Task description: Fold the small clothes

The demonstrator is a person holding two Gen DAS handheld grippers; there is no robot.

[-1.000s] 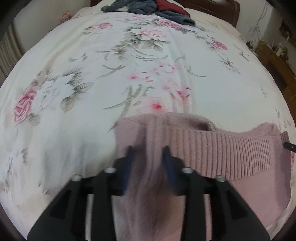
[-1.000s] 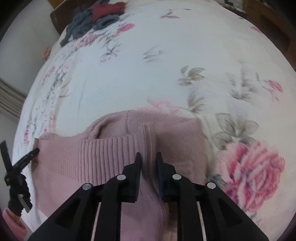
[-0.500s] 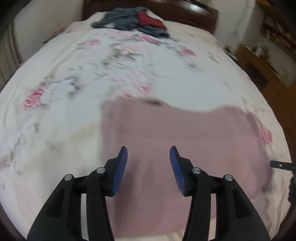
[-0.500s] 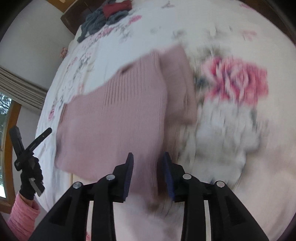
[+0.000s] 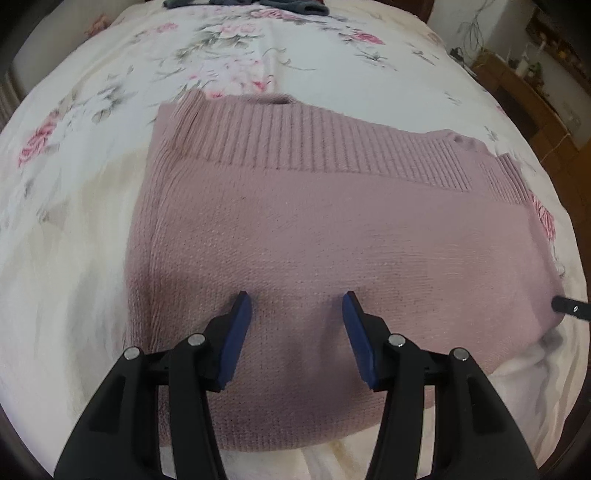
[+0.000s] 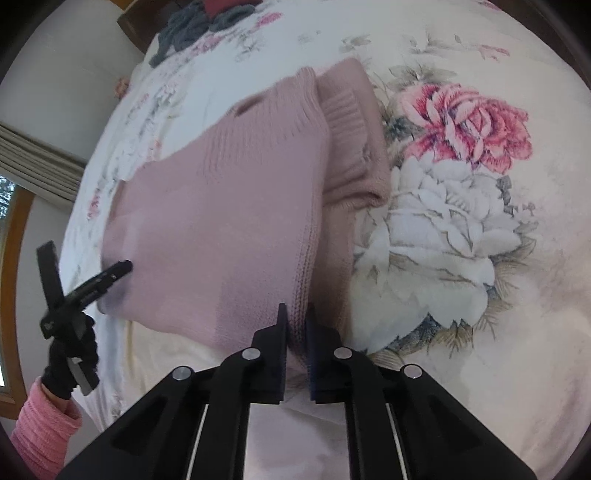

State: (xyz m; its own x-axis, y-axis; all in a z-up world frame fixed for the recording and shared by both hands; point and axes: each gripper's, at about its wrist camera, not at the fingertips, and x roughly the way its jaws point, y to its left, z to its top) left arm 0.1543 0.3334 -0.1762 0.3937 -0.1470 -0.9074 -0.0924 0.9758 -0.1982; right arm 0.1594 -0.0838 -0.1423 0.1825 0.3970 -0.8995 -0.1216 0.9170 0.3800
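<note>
The soft pink knitted sweater (image 5: 314, 221) lies folded on the flowery white bedsheet (image 5: 92, 184). The left gripper (image 5: 297, 312) hangs spread wide above it. Only the right wrist view shows the right gripper (image 6: 295, 325) pinching the sweater's edge at 6 o'clock.

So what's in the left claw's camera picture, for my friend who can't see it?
A folded pink knit sweater lies flat on a white floral bedsheet. The left claw is open above its near part, holding nothing. Dark clothes sit at the far end.

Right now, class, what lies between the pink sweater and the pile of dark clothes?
In the left wrist view, only bare floral bedsheet lies between the pink sweater and the dark clothes.
</note>
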